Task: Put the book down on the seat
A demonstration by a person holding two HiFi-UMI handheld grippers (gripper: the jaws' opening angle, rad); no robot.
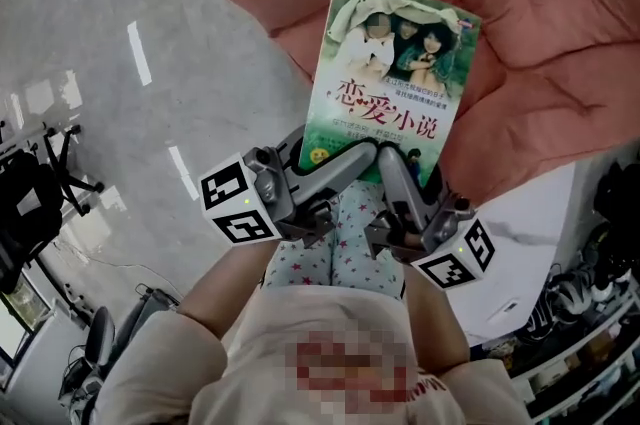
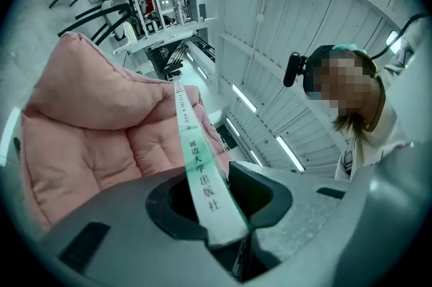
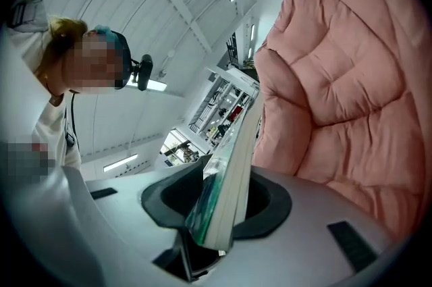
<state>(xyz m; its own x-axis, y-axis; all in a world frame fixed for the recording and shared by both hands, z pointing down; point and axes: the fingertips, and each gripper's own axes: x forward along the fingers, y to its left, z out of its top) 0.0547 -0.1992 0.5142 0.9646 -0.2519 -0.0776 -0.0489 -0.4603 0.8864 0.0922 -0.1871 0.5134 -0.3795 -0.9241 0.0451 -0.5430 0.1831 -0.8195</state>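
The book (image 1: 395, 63), a green-covered paperback with a photo of people on its front, hangs cover-up over the pink padded seat cushion (image 1: 540, 3). My left gripper (image 1: 360, 153) and right gripper (image 1: 388, 161) both hold it by its near bottom edge, side by side. The left gripper view has the white-and-green spine (image 2: 196, 171) running up between the jaws of the left gripper (image 2: 214, 201), which is shut on it. The right gripper view has the page edges (image 3: 233, 171) clamped in the right gripper (image 3: 216, 201). The cushion (image 2: 88, 123) (image 3: 337, 76) lies beyond the book.
Shiny grey floor (image 1: 130, 63) spreads to the left, with a black chair frame (image 1: 30, 203) at its edge. A white surface (image 1: 540, 223) and cluttered shelves (image 1: 590, 313) sit lower right. The person's star-patterned trousers (image 1: 340, 248) are below the grippers.
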